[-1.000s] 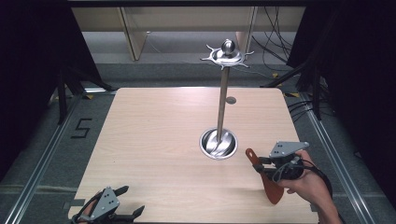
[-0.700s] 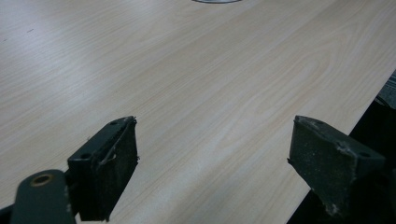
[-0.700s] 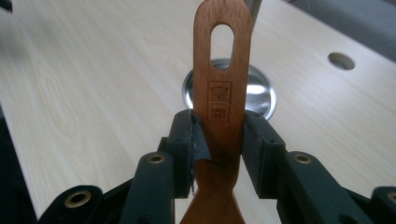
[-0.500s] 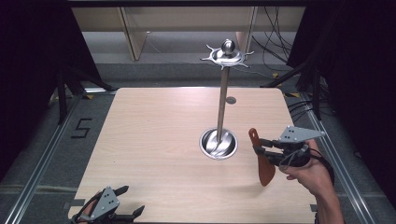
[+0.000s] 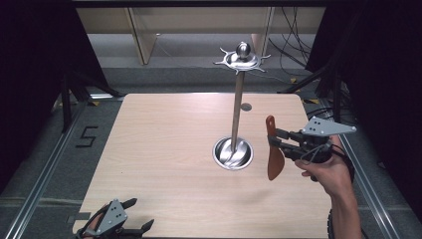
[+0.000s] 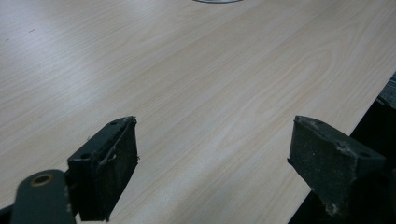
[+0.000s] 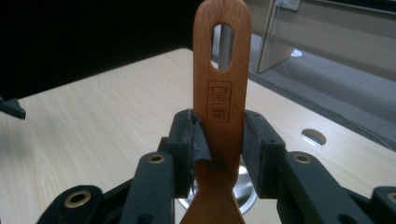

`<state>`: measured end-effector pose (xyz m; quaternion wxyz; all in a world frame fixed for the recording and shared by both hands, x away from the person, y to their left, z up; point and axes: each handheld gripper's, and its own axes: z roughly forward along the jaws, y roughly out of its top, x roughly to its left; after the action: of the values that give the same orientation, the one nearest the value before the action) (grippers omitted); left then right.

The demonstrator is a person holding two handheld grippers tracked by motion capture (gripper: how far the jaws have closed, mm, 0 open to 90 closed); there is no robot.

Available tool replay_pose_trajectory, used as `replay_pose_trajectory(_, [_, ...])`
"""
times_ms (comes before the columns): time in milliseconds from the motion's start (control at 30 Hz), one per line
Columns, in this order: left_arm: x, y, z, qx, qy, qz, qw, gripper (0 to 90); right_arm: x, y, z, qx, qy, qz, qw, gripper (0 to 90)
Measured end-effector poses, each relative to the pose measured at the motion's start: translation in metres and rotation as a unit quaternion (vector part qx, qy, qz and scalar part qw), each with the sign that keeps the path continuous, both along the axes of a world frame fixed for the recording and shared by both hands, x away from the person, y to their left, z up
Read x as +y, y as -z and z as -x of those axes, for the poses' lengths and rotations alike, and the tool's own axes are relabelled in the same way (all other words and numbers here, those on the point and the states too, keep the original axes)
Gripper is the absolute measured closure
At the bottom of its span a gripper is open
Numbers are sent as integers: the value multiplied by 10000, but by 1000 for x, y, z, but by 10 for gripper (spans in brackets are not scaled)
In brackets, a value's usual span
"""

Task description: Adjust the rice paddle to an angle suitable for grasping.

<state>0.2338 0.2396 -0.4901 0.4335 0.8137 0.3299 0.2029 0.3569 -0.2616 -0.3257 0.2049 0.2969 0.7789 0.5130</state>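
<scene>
Wood is clamped between the pads of the right gripper [image 7: 218,140]: a reddish wooden spatula [image 7: 222,88], held by the narrow part of its handle, one black pad pressing on each edge; above the fingers [image 7: 184,140] the handle stands upright, with its long hanging slot near the top and a small stamped mark just above the grip; below the fingers the wood widens toward the blade, which runs out of the bottom of the right gripper view. From the high view the spatula [image 5: 273,149] hangs upright in the air off the tips of the right gripper [image 5: 278,142], blade down, handle end up, clear of the table [image 5: 164,149]; the person's hand [image 5: 326,172] holds that gripper from behind; just beyond the fingertips stands a metal rack [image 5: 236,109], a round dish at its foot, a thin pole, a ring of hooks and a ball on top; spatula and rack are near but apart.

Down at the near edge of the table rests the left gripper [image 6: 212,154]; its jaws stand wide apart, with bare tabletop between the pads [image 6: 116,158]; in the high view this left gripper [image 5: 129,219] lies well apart from the spatula.
</scene>
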Motion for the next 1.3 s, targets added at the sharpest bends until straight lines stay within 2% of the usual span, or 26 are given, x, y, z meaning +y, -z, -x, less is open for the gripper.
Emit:
replay_pose_trajectory(33, [0,0,0,-3,7,-2,10000,148,0,0,0,0,0,0,10000,671])
replay_pose_trajectory(67, [0,0,1,108,-59,17,9999,148,2,-2,-1,-81,0,-73,9999,671])
replay_pose_trajectory(133, [0,1,1,97,-86,96,9999,148,5,-8,-2,-182,36,-153,9997,671])
replay_pose_trajectory(300, [-1,2,1,71,-102,148,9998,148,9,-16,-6,-328,-58,-225,9992,671])
replay_pose_trajectory(367, [-1,1,1,70,-105,147,9998,149,12,-19,-9,-442,-2,-275,9986,671])
replay_pose_trajectory(433, [-1,0,1,112,-78,98,9999,148,13,-21,-9,-370,-91,-245,9990,671])
replay_pose_trajectory(533, [1,0,0,-18,-19,-6,10000,148,15,-29,-11,-469,-40,-275,9985,671])
replay_pose_trajectory(567, [-1,1,1,83,-113,111,9998,148,15,-29,-11,-469,-40,-275,9985,671])
replay_pose_trajectory(600, [0,0,1,94,-68,73,9999,148,15,-34,-10,-427,-12,-283,9987,671])
replay_pose_trajectory(633, [0,0,1,102,-66,72,9999,148,15,-36,-10,-480,-22,-293,9984,671])
replay_pose_trajectory(733, [-1,1,1,91,-107,130,9998,148,15,-40,-11,-499,-4,-338,9982,671])
replay_pose_trajectory(767, [0,0,1,111,-68,56,9999,148,14,-43,-12,-531,36,-330,9980,671])
replay_pose_trajectory(867, [-1,1,1,91,-108,124,9998,148,13,-52,-15,-594,63,-328,9977,671])
replay_pose_trajectory(933, [-1,1,1,78,-107,135,9998,148,14,-53,-15,-531,63,-390,9978,671])
replay_pose_trajectory(967, [-1,1,1,82,-95,123,9998,148,13,-56,-16,-580,46,-382,9976,671])
replay_pose_trajectory(1000, [0,0,0,-2,-5,17,10000,148,13,-58,-17,-626,33,-376,9973,671])
replay_pose_trajectory(1067, [-2,2,1,80,-106,150,9998,148,13,-63,-16,-593,69,-411,9974,671])
replay_pose_trajectory(1100, [-2,2,1,70,-93,137,9998,148,13,-65,-16,-618,71,-375,9974,671])
replay_pose_trajectory(1133, [0,0,0,4,-6,20,10000,148,13,-66,-16,-638,87,-384,9972,671])
replay_pose_trajectory(1267, [-1,1,0,-16,-19,63,10000,148,13,-71,-18,-655,65,-451,9968,671])
replay_pose_trajectory(1300, [0,1,0,-14,0,16,10000,148,13,-71,-18,-655,65,-451,9968,671])
